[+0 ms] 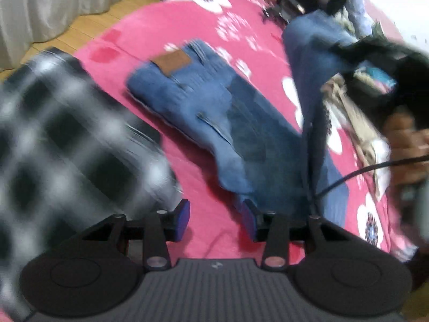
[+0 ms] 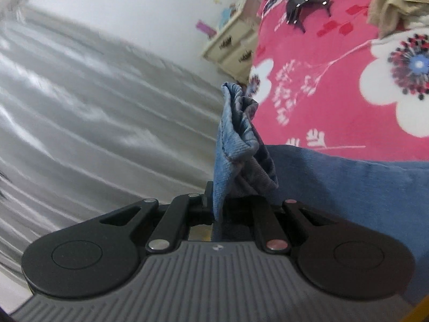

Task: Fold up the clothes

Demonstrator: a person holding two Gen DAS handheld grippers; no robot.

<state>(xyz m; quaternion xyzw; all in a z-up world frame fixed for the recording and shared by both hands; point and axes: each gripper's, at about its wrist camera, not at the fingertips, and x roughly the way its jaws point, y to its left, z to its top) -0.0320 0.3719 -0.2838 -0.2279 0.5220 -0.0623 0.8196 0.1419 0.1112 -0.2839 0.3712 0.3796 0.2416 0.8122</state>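
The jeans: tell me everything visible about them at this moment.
The jeans are blue denim with a brown leather-look patch at the waistband, lying partly folded on the pink flowered bedspread. One leg is lifted toward the right side of the left wrist view. In the right wrist view its bunched hem sticks up from the right gripper, which is shut on it. The left gripper hangs open by the near edge, nothing between its blue pads. A black-and-white checked garment lies beside them.

Jeans [image 1: 214, 112] on pink bedspread [image 1: 161, 26]
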